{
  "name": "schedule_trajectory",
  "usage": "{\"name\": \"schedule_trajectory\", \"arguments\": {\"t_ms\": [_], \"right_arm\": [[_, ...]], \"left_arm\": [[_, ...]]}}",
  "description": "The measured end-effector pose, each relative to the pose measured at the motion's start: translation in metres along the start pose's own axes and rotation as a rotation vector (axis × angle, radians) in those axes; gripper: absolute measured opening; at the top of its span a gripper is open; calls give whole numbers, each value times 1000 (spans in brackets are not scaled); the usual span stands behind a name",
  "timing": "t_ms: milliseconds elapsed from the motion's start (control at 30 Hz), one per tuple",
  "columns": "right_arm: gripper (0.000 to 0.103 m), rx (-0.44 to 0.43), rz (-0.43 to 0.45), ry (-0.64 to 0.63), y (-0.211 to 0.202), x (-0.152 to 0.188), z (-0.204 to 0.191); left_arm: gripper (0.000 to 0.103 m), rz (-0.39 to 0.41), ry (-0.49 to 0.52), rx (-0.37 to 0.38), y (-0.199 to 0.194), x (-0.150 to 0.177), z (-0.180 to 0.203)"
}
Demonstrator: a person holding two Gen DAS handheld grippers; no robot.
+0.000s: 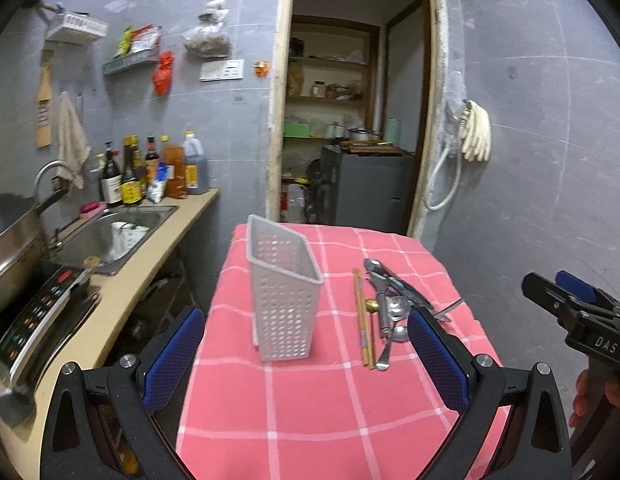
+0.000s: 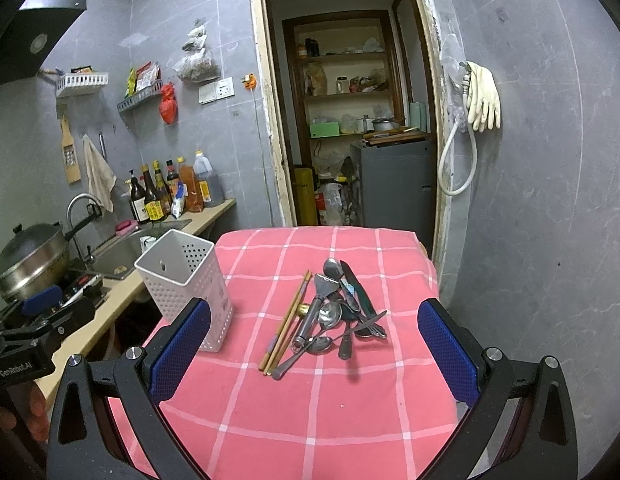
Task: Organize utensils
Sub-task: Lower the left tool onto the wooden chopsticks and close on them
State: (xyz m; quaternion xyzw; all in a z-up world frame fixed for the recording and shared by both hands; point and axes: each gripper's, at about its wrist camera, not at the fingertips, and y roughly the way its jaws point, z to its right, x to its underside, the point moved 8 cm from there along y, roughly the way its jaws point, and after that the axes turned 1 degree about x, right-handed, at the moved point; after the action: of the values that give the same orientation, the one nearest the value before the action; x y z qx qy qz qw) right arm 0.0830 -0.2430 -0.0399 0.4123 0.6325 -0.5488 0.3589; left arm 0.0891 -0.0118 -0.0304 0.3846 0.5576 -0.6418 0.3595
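Right wrist view: the left black gripper [image 2: 42,320] reads "GenRobot.AI". Wooden chopsticks [image 2: 286,322] point away, beside piled metal spoons [image 2: 330,316] and white holed plastic holder [image 2: 186,284] on pink checked cloth [image 2: 310,420]. Both grippers are wide open, holding nothing.

Dim indoor light, cool bluish cast; strong fisheye bending, black vignette corners; slight softness throughout.
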Motion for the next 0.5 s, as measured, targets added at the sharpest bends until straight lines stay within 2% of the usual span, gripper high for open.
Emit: {"name": "schedule_trajectory", "arguments": {"t_ms": [300, 467, 500], "right_arm": [[100, 19, -28, 63, 22, -8, 16], [74, 60, -60, 100, 42, -11, 29], [72, 70, -66, 106, 45, -10, 31]], "left_arm": [[101, -37, 14, 177, 36, -24, 29], [97, -48, 53, 270, 63, -37, 48], [95, -52, 57, 285, 68, -39, 51]]}}
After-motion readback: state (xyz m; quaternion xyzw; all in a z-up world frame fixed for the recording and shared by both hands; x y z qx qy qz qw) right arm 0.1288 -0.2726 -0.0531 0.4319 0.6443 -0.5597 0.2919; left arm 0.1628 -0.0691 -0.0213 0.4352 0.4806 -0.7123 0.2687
